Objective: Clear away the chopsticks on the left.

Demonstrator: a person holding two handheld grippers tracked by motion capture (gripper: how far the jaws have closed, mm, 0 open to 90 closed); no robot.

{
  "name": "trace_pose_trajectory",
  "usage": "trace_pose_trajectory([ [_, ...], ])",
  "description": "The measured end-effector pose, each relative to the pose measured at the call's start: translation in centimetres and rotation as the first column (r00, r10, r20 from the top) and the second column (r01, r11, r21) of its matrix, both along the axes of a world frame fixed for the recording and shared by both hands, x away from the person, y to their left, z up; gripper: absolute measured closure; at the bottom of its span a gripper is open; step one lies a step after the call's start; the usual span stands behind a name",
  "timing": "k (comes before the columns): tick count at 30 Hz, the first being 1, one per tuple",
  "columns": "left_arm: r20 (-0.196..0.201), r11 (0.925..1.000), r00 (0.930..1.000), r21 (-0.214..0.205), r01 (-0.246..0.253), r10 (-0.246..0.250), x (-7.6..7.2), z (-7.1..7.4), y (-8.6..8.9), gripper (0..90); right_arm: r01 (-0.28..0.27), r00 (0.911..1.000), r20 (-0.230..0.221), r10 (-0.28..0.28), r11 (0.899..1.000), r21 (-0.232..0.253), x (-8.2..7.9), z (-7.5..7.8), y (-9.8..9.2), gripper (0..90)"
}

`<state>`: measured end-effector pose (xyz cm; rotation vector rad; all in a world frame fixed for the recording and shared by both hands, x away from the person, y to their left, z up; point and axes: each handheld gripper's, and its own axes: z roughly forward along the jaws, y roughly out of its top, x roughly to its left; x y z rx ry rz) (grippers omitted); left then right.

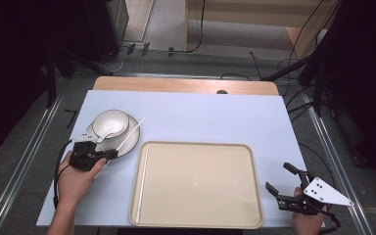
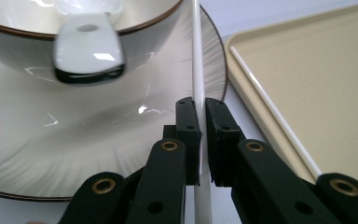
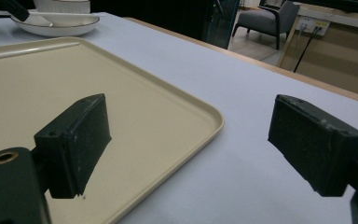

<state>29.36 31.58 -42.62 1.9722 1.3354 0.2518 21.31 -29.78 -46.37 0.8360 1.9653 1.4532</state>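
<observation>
A thin white chopstick point(image 1: 131, 132) lies slanted across the right rim of a white plate point(image 1: 127, 144). My left gripper point(image 1: 111, 154) is shut on its near end, and the pads pinch the stick point(image 2: 196, 70) from both sides. On the plate stands a white bowl point(image 1: 110, 122) with a white spoon point(image 2: 88, 46) whose handle sticks out over the rim toward me. A second white chopstick point(image 1: 143, 181) lies inside the beige tray point(image 1: 196, 183) along its left wall. My right gripper point(image 3: 186, 140) hangs open at the tray's right front corner, nothing between its jaws.
The tray point(image 3: 74, 79) takes up the front middle of the pale blue table cover. Bare cover runs behind and to the right of it. The plate point(image 2: 74, 140) sits just left of the tray's far left corner. Cables and dark stands surround the table.
</observation>
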Motion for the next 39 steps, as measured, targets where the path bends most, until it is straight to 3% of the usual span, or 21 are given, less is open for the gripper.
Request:
trace_pose_trajectory([
  [20, 0.003, 0.9999, 1.0, -0.015, 0.006, -0.006, -2.9, 0.2, -4.9, 85.4, -0.003, 1.0, 0.004, 0.003, 1.0, 0.001, 0.3, 0.0, 0.0, 13.0],
  [30, 0.004, 0.9972, 1.0, -0.074, -0.008, 0.009, -4.7, 0.0, -5.8, 85.3, 0.001, 1.0, 0.005, -0.001, 1.0, 0.004, 0.2, 0.1, 0.0, 13.0],
  [39, -0.041, 0.9936, 0.9991, -0.112, -0.01, 0.005, -5.8, -0.4, -7.1, 85.3, 0.001, 1.0, 0.01, -0.002, 1.0, 0.002, 0.2, 0.1, 0.0, 13.0],
])
